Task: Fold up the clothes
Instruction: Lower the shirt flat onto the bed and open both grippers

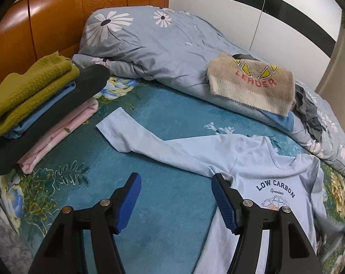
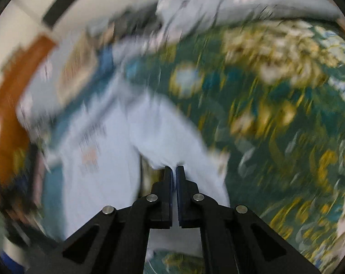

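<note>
Four folded garments (image 1: 42, 105) stacked; one shirt (image 1: 275, 182) — flat

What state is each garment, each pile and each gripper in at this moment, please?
left gripper: open, holding nothing.
right gripper: shut on the light blue shirt.
light blue shirt: spread on the bed, unfolded, one sleeve stretched out.
folded stack: four garments, folded.
beige sweater: folded, on the quilt.
grey garment: crumpled.

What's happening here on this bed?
Someone is folding clothes with two hand-held grippers. A light blue shirt lies spread on the bed. The right gripper is shut on it, its view blurred. The left gripper is open beside the shirt. Folded clothes are stacked at the left.
</note>
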`<state>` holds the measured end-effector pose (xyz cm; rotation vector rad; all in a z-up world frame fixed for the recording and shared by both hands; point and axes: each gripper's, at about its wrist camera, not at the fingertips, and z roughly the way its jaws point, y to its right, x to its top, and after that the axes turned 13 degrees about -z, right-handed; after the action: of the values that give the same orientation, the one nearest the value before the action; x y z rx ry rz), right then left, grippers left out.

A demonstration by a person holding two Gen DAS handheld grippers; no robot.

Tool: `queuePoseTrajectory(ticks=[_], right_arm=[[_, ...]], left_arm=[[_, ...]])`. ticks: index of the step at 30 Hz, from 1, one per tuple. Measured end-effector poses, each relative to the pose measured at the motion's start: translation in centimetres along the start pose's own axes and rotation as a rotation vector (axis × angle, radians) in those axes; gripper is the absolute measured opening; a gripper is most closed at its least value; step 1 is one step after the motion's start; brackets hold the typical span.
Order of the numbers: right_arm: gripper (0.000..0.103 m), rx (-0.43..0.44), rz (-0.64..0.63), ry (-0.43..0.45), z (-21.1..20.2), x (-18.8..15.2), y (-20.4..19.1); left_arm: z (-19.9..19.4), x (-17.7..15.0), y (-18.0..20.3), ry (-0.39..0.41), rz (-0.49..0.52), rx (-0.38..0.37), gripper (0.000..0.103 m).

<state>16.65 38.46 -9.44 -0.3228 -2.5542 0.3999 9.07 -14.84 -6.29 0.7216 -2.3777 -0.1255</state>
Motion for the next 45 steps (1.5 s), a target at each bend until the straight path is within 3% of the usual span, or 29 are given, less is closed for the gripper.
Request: queuePoseTrajectory(ticks=[5, 10, 17, 20, 23, 26, 28, 30, 33, 37, 42, 44, 45], right_arm=[[0.003, -0.070, 0.085, 0.153, -3.8, 6.7, 3.7], [0.003, -0.219, 0.161, 0.168, -4.4, 11.2, 8.9], [0.003, -0.294, 0.310, 0.102, -1.1, 11.2, 13.3], [0.004, -0.284, 0.303, 0.119, -1.2, 10.8, 12.9], [0.004, -0.218, 0.191, 0.126, -1.6, 10.5, 9.8], [0.006, -0.098, 0.001, 0.063, -0.9, 7.8, 4.1], [0.018, -0.011, -0.105, -0.010, 0.4, 4.7, 0.3], [0.027, 0.091, -0.150, -0.105, 2.3, 0.4, -2.7], [0.027, 0.168, -0.188, -0.232, 4.9, -5.6, -5.6], [0.030, 0.177, -0.185, -0.312, 6.9, -9.9, -7.3], [0.030, 0.172, -0.108, -0.305, 6.4, -11.6, -7.5], [0.010, 0.163, -0.106, -0.321, 5.8, -12.0, -7.5], [0.007, 0.153, -0.110, -0.327, 5.4, -12.3, -7.5]], left_arm=[[0.8, 0.0, -0.1, -0.017, -0.018, 0.010, 0.068], [1.7, 0.0, 0.1, -0.035, -0.021, 0.028, 0.068], [2.9, 0.0, -0.1, -0.071, -0.038, 0.036, 0.068], [3.4, 0.0, 0.0, -0.089, -0.043, 0.027, 0.068], [3.7, -0.3, 0.4, -0.113, -0.027, 0.014, 0.068], [3.8, -0.7, 1.1, -0.136, 0.010, 0.005, 0.068], [3.5, -1.0, 1.4, -0.148, 0.043, 0.004, 0.068], [2.9, -1.4, 1.3, -0.155, 0.062, -0.002, 0.068], [1.9, -1.9, 0.9, -0.160, 0.086, -0.011, 0.068], [0.3, -2.7, -0.2, -0.155, 0.106, -0.029, 0.068], [-1.3, -3.2, -3.1, -0.162, 0.030, -0.067, 0.068], [-1.7, -3.0, -4.0, -0.153, 0.004, -0.072, 0.068], [-1.9, -2.8, -4.5, -0.153, -0.021, -0.080, 0.068]])
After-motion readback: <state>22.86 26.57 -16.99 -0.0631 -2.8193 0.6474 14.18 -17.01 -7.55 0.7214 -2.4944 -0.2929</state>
